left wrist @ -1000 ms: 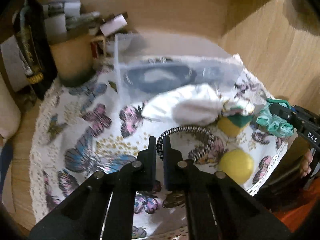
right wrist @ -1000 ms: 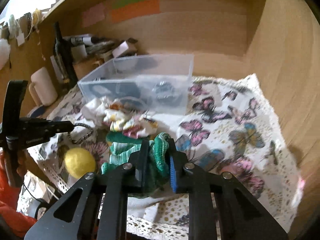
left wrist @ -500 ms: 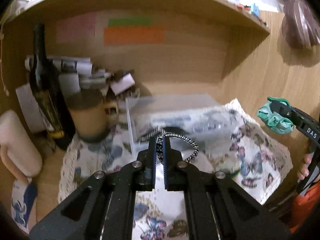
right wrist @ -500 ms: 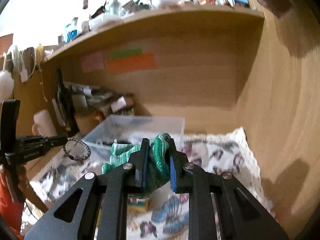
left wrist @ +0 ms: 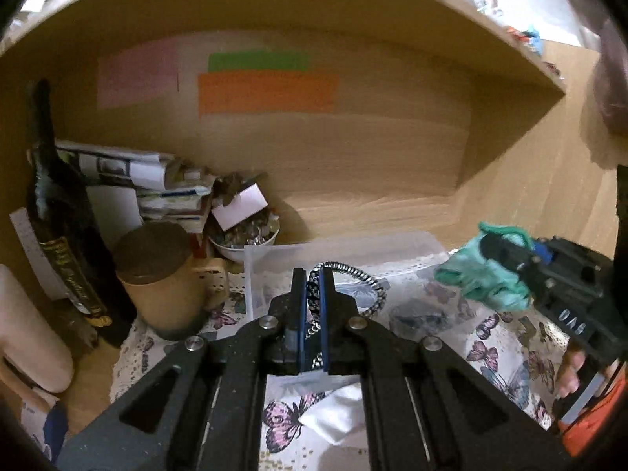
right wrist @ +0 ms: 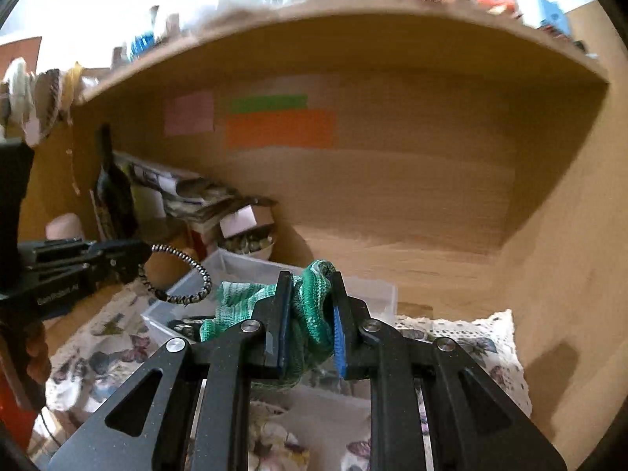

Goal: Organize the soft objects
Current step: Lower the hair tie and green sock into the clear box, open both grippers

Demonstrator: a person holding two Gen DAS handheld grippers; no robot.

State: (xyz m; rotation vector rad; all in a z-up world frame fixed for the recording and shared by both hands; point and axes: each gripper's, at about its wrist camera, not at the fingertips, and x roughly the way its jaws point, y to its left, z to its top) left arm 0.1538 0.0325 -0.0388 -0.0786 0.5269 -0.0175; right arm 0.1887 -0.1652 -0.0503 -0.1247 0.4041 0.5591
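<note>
Left wrist view: the left gripper [left wrist: 313, 298] clamps a black-and-white braided hair tie [left wrist: 355, 284], whose loop arcs up and to the right of the fingers, held over the clear plastic bin [left wrist: 274, 253] ahead, presumably for dropping in. Beyond the fingers to the right, the right gripper [left wrist: 506, 253] carries a crumpled green knitted cloth [left wrist: 477, 278].

Right wrist view: the right gripper's fingers pinch the cloth's ribbed folds; the translucent bin lies just ahead and below, on a butterfly-print tablecloth [right wrist: 486, 347]
</note>
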